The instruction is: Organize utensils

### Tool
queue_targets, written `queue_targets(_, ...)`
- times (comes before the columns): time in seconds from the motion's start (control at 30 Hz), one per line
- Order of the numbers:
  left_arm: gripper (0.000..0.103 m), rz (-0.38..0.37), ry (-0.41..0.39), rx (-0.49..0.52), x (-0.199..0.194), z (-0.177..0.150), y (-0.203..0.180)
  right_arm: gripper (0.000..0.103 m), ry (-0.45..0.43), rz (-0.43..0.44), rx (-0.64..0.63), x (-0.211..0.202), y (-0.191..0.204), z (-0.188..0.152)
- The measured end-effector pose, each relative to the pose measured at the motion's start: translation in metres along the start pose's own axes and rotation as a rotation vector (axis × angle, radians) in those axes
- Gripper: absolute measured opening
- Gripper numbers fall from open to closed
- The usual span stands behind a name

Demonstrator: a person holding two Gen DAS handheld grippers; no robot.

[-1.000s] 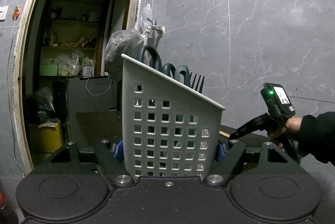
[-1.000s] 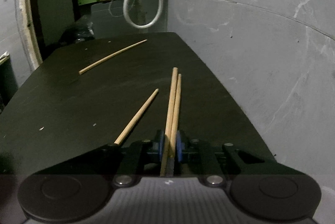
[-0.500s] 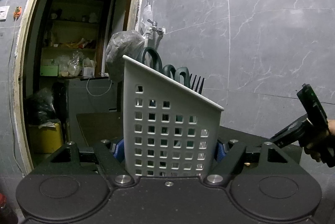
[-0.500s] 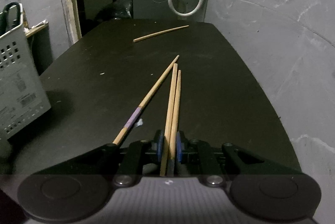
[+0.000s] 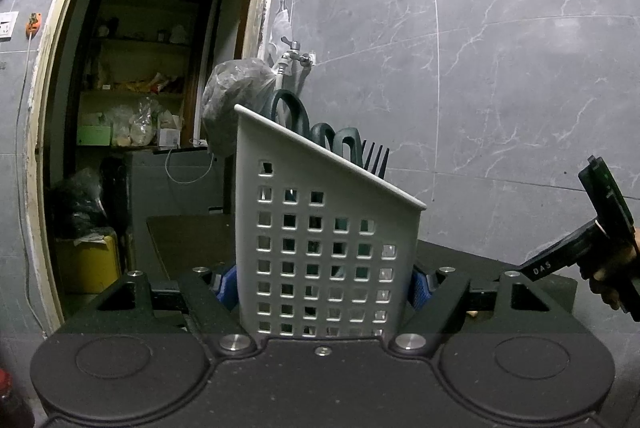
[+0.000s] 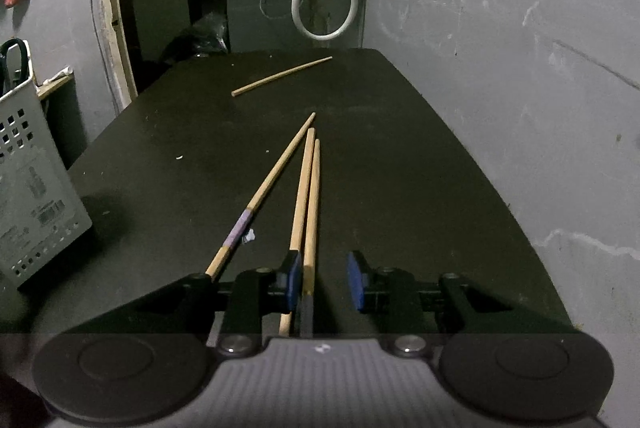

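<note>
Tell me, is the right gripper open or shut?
Open. The right gripper jaws have just been opening; two chopsticks lie between them with a clear gap on one side.

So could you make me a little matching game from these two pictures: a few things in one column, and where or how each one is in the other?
Things
1. white basket
2. pair of chopsticks
3. lone chopstick
4. scissors

States
A. lying alone at the table's far end
B. standing in the basket, handles up
C. clamped in the left gripper
D. between the right gripper's open jaws

Pairs: 1-C, 2-D, 3-A, 4-B
</note>
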State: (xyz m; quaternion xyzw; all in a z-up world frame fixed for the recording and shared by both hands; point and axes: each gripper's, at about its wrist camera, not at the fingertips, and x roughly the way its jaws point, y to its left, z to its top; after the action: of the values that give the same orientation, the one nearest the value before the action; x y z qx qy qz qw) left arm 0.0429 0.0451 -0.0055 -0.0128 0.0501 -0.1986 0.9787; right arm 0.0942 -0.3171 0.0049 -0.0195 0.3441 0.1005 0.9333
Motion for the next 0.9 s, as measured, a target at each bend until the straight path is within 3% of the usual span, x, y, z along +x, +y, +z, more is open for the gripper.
queue_targets(0.2, 0.079, -0.001, 0.002, 0.000, 0.000, 0.000, 0.000, 0.007, 0.002, 0.004, 0.001, 0.010, -0.001, -0.001)
queue_targets(0.63, 0.079, 0.001, 0.006, 0.001, 0.001, 0.003, 0.000, 0.007, 0.012, 0.036, 0.005, 0.028, 0.000, 0.015)
queue_targets(0.73, 0.079, 0.001, 0.007, 0.001, 0.001, 0.003, 0.000, 0.017, 0.005, 0.038, 0.022, 0.026, -0.002, 0.018)
queue_targets(0.87, 0.079, 0.002, 0.005, 0.001, 0.000, 0.003, 0.000, 0.045, -0.020, 0.038, 0.033, 0.026, -0.002, 0.034)
queue_targets(0.9, 0.079, 0.002, 0.004, 0.002, 0.001, 0.003, -0.001, 0.046, -0.016, 0.042, 0.029, 0.028, -0.001, 0.038)
